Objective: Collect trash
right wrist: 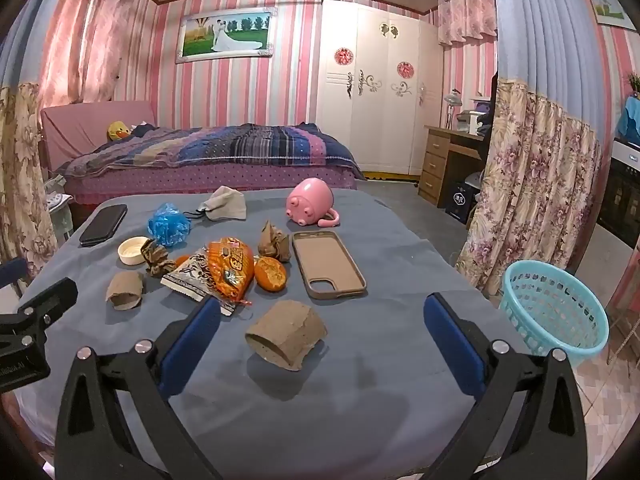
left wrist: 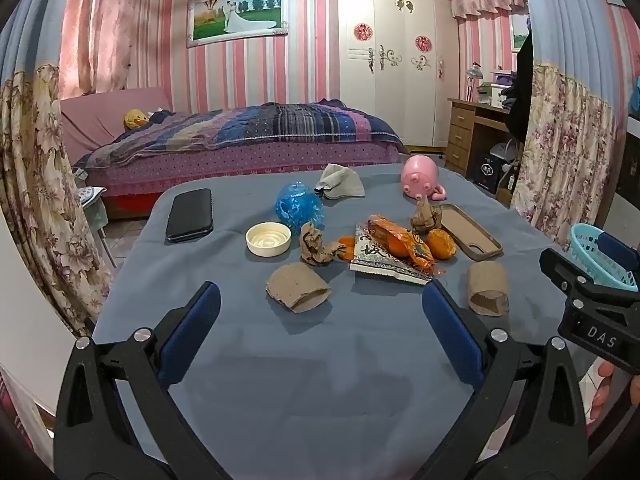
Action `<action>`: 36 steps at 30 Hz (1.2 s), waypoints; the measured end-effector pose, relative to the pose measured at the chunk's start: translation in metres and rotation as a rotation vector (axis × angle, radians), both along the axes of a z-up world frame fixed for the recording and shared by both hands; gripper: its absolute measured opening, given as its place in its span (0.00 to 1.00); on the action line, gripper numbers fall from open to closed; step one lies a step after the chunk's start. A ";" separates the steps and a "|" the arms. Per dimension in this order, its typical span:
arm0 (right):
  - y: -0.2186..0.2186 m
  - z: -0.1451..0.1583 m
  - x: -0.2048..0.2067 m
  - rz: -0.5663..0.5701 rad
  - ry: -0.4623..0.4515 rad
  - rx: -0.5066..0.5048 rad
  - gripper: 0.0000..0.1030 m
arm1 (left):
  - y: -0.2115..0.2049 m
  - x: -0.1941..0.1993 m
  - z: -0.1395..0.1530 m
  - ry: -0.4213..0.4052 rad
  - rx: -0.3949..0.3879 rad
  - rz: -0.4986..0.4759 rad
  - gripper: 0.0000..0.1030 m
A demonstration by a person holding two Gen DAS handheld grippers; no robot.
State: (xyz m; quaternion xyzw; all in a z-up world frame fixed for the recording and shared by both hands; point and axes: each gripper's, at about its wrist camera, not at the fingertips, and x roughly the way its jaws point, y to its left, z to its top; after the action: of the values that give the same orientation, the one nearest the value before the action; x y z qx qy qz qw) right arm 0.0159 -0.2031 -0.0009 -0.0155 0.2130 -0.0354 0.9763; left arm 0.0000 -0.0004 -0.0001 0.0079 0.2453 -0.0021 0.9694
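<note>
Both claws hang spread wide and empty over the blue-grey cloth-covered surface [right wrist: 360, 408], nothing collected yet.

The right claw [right wrist: 320, 344] is nearer to a flattened brown cardboard tube [right wrist: 286, 334], which lies just ahead between its blue pads, its long axis slanting across the claw's reach, open end toward the camera. The turquoise plastic mesh basket [right wrist: 556, 312] sits off the surface's right edge. The left claw [left wrist: 320, 332] faces a second squashed cardboard tube [left wrist: 298, 286], slightly left of centre.
</note>
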 end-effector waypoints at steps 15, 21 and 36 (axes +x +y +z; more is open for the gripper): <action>0.002 -0.001 0.002 0.010 -0.007 -0.005 0.96 | 0.000 0.001 -0.003 -0.003 -0.002 0.002 0.95; 0.001 -0.001 0.002 0.010 -0.007 -0.003 0.96 | -0.004 0.006 -0.002 0.002 0.002 0.005 0.95; 0.000 -0.001 0.003 0.011 -0.007 0.001 0.96 | -0.004 0.006 0.002 -0.005 -0.007 0.017 0.95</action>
State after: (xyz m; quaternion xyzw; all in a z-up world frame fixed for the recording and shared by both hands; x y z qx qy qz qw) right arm 0.0184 -0.2026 -0.0018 -0.0163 0.2093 -0.0300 0.9773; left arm 0.0062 -0.0040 0.0023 0.0023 0.2432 0.0053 0.9700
